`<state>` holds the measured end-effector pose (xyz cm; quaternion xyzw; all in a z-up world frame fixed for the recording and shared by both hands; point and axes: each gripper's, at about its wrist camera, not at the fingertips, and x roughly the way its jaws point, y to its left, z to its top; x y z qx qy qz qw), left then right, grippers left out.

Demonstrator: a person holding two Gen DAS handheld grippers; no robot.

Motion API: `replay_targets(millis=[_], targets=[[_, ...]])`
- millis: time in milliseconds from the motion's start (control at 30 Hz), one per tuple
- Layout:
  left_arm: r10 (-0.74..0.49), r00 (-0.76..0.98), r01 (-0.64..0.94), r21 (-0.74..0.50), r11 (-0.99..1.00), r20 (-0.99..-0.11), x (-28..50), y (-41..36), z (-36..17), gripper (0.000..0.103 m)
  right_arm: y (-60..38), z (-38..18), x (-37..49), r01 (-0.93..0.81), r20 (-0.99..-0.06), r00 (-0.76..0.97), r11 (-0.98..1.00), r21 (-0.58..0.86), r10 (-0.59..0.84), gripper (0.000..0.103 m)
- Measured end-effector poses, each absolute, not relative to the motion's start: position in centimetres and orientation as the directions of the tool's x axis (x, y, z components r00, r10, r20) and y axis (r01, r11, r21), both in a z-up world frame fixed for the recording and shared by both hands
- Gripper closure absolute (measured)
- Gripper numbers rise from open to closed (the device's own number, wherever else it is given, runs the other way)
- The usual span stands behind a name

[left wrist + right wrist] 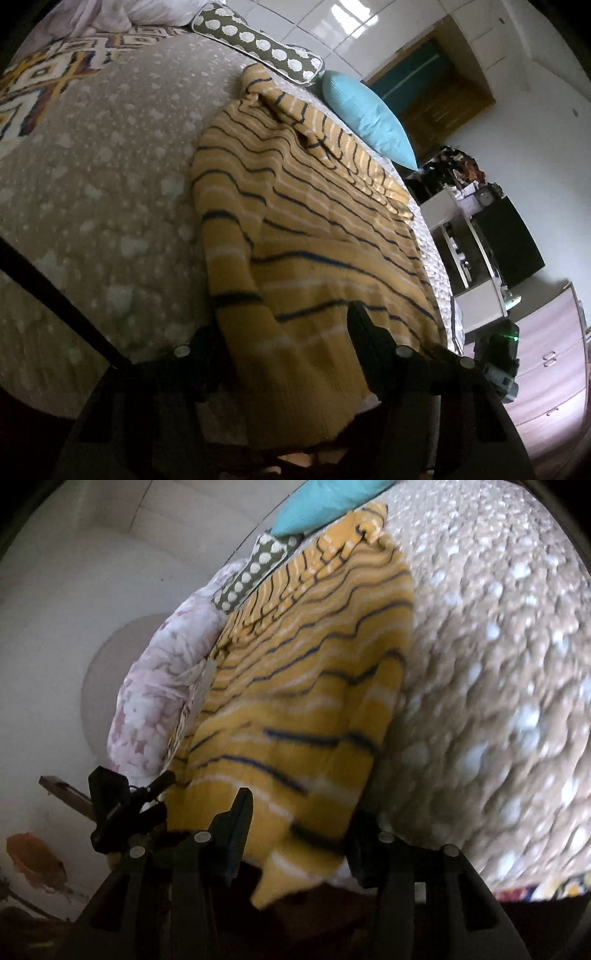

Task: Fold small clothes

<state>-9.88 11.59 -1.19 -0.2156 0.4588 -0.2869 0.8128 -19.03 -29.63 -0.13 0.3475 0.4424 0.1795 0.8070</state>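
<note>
Fingers of the left gripper [280, 332] and right gripper [299, 823] are tilting downward, parted, straddling the striped yellow sweater [314, 229] hem on the bed [110, 184].

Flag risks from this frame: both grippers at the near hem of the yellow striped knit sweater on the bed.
1. The yellow knit sweater with navy and white stripes has a sleeve doubled over its body; a fold now could trap that bunching.
2. The left gripper and right gripper straddle thick hem fabric with jaws apart; a shallow bite may slip, or catch the beige dotted quilt beneath.
3. The sweater lies by the bed's edge and could slide off.
</note>
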Motion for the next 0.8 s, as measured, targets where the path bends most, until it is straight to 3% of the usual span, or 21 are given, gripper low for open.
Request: replay_targets(millis=[200,233,267,300,333,367,633,800], targets=[[-0.594,0.427,0.276,-0.527,0.803,-0.682,-10.2,10.0,-0.7,0.045,-27.5,-1.2,-18.8,0.031,-0.623,0.512,0.712,0.701,0.592,0.054],[-0.578,0.428,0.278,-0.507,0.816,-0.695,-10.3,9.7,-0.5,0.049,-27.5,-1.2,-18.7,0.035,-0.628,0.513,0.716,0.697,0.586,0.06],[-0.554,0.429,0.276,-0.481,0.832,-0.713,-10.3,9.5,-0.4,0.074,-27.3,-1.2,-18.7,0.047,-0.648,0.509,0.733,0.679,0.567,0.074],[-0.507,0.432,0.254,-0.438,0.862,-0.746,-10.1,9.2,-0.4,0.094,-27.3,-1.1,-18.5,0.059,-0.671,0.503,0.753,0.655,0.545,0.082],[-0.493,0.425,0.248,-0.426,0.87,-0.759,-9.9,9.2,-0.2,0.094,-27.0,-1.0,-18.1,0.067,-0.689,0.495,0.767,0.638,0.529,0.092],[-0.512,0.43,0.237,-0.454,0.859,-0.744,-9.9,9.7,0.1,0.095,-27.1,-0.9,-18.1,0.069,-0.69,0.489,0.765,0.64,0.534,0.094],[-0.531,0.483,0.262,-0.464,0.846,-0.696,-14.1,12.8,3.9,0.095,-28.1,3.4,-22.7,-0.076,-0.616,0.506,0.743,0.664,0.603,0.096],[-0.502,0.478,0.248,-0.438,0.864,-0.721,-13.6,12.6,3.3,0.095,-27.5,3.3,-22.9,-0.108,-0.611,0.484,0.735,0.669,0.627,0.096]])
